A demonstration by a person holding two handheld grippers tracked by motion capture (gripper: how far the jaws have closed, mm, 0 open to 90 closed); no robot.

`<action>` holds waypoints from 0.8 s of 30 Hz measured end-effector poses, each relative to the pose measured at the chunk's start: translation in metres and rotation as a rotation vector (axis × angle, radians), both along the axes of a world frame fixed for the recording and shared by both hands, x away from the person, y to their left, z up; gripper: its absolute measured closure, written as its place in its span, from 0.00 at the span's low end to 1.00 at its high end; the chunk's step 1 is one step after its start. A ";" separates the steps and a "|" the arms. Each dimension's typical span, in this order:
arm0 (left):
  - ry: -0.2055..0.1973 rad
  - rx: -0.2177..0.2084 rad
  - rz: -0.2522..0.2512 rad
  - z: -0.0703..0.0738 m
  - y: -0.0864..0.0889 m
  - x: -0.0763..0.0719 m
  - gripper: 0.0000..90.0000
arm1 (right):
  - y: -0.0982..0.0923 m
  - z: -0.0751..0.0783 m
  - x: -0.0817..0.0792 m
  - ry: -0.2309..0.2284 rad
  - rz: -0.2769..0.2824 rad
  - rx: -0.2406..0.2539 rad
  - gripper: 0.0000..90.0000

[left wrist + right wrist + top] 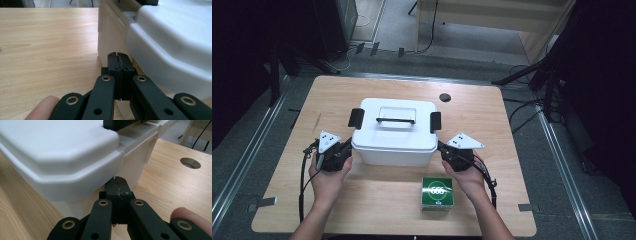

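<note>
While the white lidded box (394, 131) sits in the middle of the table (482, 120), both grippers are parked at its near corners with nothing held. The left gripper (117, 57) has its jaws pressed together, empty, tips just beside the box's wall under the overhanging lid rim; the right gripper (118, 182) is likewise closed on nothing, its tips tucked just under the lid's lip at the opposite near corner.

As for handling, the box looks like rigid moulded plastic: stiff, smooth and probably slippery against flat pads, and bulky enough that one gripper alone would likely tip it. Its weight cannot be read from outside (the contents are hidden). Best holds, in my judgement, are the black carry handle (395, 120) recessed in the lid's top, or the two black latches (356, 118) on the box's left and right ends if the lid is to come off. The lid's overhanging rim also offers a ledge for lifting from both sides at once.

Nearer the person than the box, toward its right corner, stands a small green carton (436, 192), apart from the box.
</note>
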State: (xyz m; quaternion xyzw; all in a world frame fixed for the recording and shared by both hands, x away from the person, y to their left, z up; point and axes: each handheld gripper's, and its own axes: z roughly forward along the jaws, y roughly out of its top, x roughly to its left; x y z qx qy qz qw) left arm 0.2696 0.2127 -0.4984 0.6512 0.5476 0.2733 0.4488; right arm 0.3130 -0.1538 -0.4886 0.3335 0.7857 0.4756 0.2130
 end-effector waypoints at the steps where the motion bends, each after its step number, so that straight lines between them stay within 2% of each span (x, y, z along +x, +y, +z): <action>1: -0.003 -0.002 0.010 -0.001 0.001 -0.002 1.00 | 0.000 0.000 0.000 0.000 0.000 0.000 1.00; 3: -0.011 -0.008 0.028 -0.003 0.006 -0.006 0.97 | -0.008 0.000 -0.001 -0.012 -0.021 0.010 0.98; 5: -0.017 -0.035 0.050 -0.007 0.015 -0.013 0.88 | -0.016 0.000 0.000 -0.010 -0.032 0.011 0.94; 6: -0.017 -0.035 0.050 -0.007 0.015 -0.013 0.84 | -0.020 -0.001 0.000 -0.006 -0.030 0.015 0.91; 7: -0.028 -0.054 0.050 -0.008 0.021 -0.020 0.79 | -0.024 0.000 -0.001 -0.001 -0.024 0.021 0.87; 8: -0.028 -0.054 0.050 -0.008 0.021 -0.020 0.74 | -0.024 0.000 -0.001 -0.001 -0.024 0.021 0.87; 9: -0.030 -0.046 0.056 -0.008 0.023 -0.024 0.68 | -0.032 0.001 -0.002 0.001 -0.007 0.029 0.78; 11: -0.041 -0.036 0.064 -0.010 0.029 -0.034 0.57 | -0.039 0.004 -0.004 -0.010 -0.003 0.025 0.69; 12: -0.041 -0.036 0.064 -0.010 0.029 -0.034 0.51 | -0.042 0.006 -0.005 -0.016 -0.003 0.027 0.65; 13: -0.042 -0.026 0.070 -0.011 0.031 -0.037 0.51 | -0.042 0.006 -0.005 -0.016 -0.003 0.027 0.65; 14: -0.037 -0.011 0.080 -0.012 0.033 -0.040 0.44 | -0.046 0.008 -0.005 -0.026 -0.006 0.025 0.61; 15: -0.001 0.006 0.103 -0.016 0.037 -0.043 0.28 | -0.052 0.014 -0.007 -0.037 -0.020 0.002 0.57; 17: 0.010 -0.003 0.117 -0.018 0.040 -0.045 0.15 | -0.057 0.020 -0.008 -0.048 0.000 -0.013 0.50; 18: 0.017 0.015 0.157 -0.021 0.045 -0.050 0.11 | -0.059 0.023 -0.009 -0.047 -0.004 -0.023 0.45; 19: 0.017 0.015 0.157 -0.021 0.045 -0.050 0.09 | -0.059 0.023 -0.009 -0.047 -0.004 -0.023 0.45; 20: 0.013 0.016 0.166 -0.021 0.049 -0.052 0.06 | -0.062 0.028 -0.007 -0.035 0.017 -0.047 0.37; 21: 0.011 0.016 0.172 -0.022 0.052 -0.054 0.06 | -0.062 0.028 -0.007 -0.035 0.017 -0.047 0.37; 22: -0.013 -0.006 0.148 -0.022 0.056 -0.057 0.02 | -0.063 0.032 -0.006 -0.021 0.044 -0.074 0.30; 23: -0.031 -0.016 0.125 -0.022 0.060 -0.059 0.02 | -0.063 0.032 -0.006 -0.021 0.044 -0.074 0.30; 24: -0.037 0.008 0.128 -0.022 0.061 -0.061 0.00 | -0.064 0.034 -0.006 -0.018 0.068 -0.093 0.27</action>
